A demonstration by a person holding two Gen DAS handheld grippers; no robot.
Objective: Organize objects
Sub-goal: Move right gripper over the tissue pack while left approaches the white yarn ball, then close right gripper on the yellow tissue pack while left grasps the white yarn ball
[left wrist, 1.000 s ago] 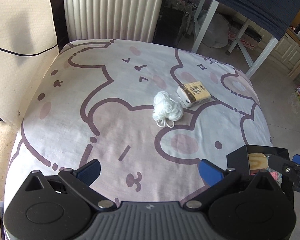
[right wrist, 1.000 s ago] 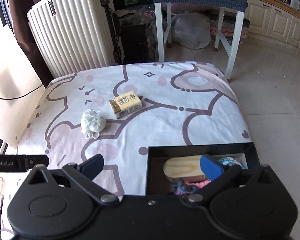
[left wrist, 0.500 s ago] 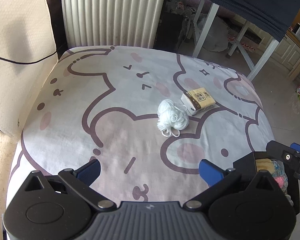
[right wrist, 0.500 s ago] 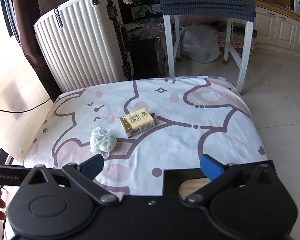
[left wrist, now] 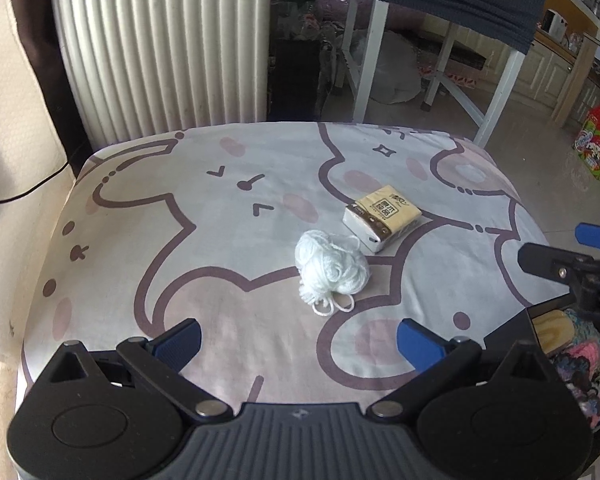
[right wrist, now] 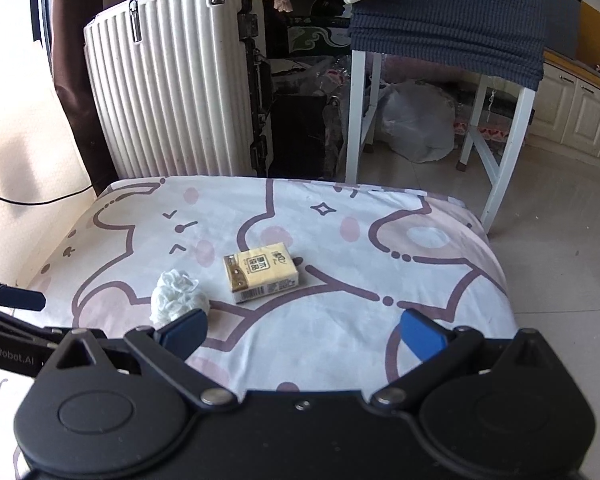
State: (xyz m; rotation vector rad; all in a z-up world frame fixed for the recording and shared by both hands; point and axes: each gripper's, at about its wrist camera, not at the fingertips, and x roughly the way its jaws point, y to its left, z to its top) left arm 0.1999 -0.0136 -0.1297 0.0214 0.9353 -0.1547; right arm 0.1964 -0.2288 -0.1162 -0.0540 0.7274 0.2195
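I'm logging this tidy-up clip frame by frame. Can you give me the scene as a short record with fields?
surface: cartoon-print sheet
loose items: white yarn ball; yellow tissue pack, close beside it
container: black box, near right corner, holding mixed items
left hand-held gripper: open, empty
right hand-held gripper: open, empty
background: white ribbed suitcase

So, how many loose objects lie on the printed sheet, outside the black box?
2: a white yarn ball near the middle, and a yellow tissue pack just behind it to the right, close beside it.
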